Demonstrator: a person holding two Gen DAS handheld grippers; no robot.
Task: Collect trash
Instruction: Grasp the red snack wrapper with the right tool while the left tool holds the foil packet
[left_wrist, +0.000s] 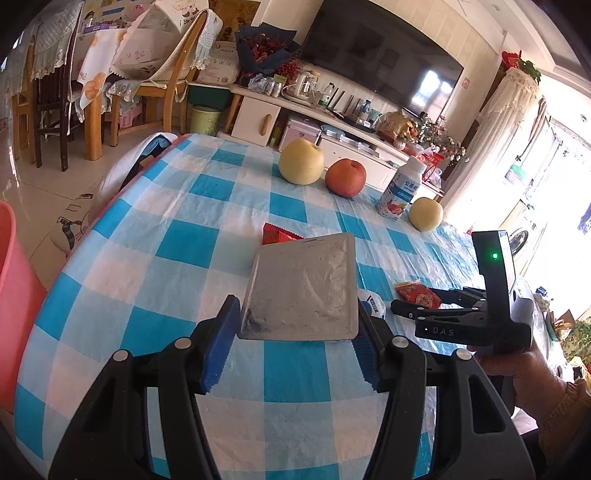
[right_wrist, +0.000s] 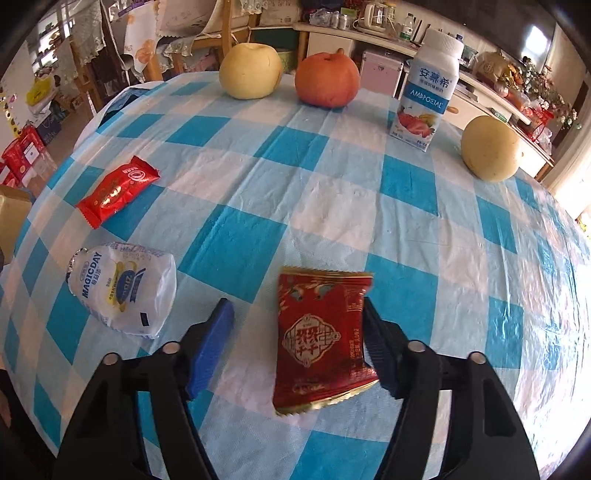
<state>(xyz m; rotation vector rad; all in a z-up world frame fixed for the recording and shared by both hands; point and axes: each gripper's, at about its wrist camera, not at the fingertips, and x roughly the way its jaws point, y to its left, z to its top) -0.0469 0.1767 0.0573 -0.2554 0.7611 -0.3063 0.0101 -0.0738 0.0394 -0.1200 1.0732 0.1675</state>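
The left gripper (left_wrist: 295, 332) fingers pinch a silver foil packet (left_wrist: 301, 288) by its lower edge. The right gripper (right_wrist: 295, 343) fingers, spread, straddle a red snack wrapper (right_wrist: 319, 339) on the desk (right_wrist: 332, 206); it is probably light, crinkly and slippery, best pinched mid-body.

We see strong daylight flooding in from the window (left_wrist: 554, 147) on the right, washing it out. The desk (left_wrist: 184, 240) bulges with fisheye distortion, corners go dark, and the red packet (right_wrist: 321, 343) looks slightly blurred.
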